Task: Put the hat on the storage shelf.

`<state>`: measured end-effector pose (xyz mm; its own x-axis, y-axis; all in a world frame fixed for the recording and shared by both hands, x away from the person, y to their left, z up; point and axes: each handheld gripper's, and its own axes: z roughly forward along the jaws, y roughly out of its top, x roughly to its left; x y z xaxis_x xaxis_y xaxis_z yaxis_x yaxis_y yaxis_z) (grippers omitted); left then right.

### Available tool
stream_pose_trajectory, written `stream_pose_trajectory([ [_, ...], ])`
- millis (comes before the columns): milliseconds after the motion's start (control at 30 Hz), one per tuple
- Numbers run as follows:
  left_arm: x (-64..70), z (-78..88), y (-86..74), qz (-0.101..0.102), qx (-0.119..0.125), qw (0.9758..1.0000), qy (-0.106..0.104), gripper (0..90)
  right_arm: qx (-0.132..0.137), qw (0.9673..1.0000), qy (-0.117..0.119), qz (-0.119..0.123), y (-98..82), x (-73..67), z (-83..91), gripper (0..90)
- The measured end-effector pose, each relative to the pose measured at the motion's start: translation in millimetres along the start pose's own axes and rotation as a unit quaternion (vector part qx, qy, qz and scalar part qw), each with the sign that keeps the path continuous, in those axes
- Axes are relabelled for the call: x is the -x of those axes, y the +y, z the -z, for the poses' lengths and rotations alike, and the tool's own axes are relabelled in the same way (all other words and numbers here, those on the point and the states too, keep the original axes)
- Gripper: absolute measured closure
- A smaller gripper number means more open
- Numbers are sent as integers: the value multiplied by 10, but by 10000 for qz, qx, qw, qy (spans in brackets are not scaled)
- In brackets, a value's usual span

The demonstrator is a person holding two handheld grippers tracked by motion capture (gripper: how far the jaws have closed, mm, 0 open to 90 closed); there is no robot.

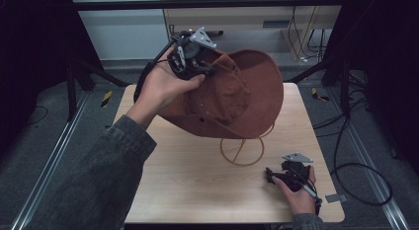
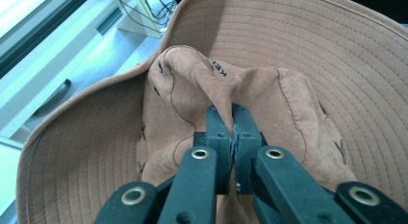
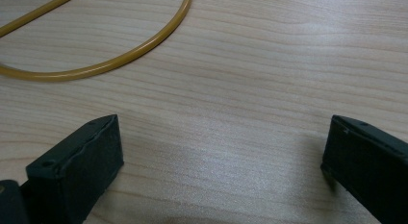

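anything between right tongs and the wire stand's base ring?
Nothing: bare wooden table lies between the open right tongs and the wire stand, per the right gripper view.

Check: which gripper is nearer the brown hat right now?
Left. The left gripper is shut on a fold of the hat, holding it over the wire stand. The right gripper rests open on the table, apart from the hat.

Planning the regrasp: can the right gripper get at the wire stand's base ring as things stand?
Probably yes. The right gripper sits low on the table with jaws open, and bare wood lies between it and the base ring. The hat, pinched in the left gripper, overhangs the stand's top, not the ring's near side.
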<state>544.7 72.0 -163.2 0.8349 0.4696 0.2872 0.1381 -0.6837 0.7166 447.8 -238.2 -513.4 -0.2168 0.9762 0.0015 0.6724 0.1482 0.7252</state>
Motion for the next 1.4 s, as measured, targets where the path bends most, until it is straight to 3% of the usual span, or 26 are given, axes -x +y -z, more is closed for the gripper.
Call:
stream_pose_trajectory([
  [433, 123, -191, 194, -120, 8, 9998, -143, 883, 2, 10000, -2, 3, 0, 0, 0, 5],
  [1000, 233, -206, 407, -253, 152, 9994, -202, 883, 3, 10000, -1, -1, 0, 0, 0, 5],
  [1400, 348, -330, 489, -376, 129, 9987, -310, 882, 2, 10000, 1, 2, 0, 1, 0, 5],
])
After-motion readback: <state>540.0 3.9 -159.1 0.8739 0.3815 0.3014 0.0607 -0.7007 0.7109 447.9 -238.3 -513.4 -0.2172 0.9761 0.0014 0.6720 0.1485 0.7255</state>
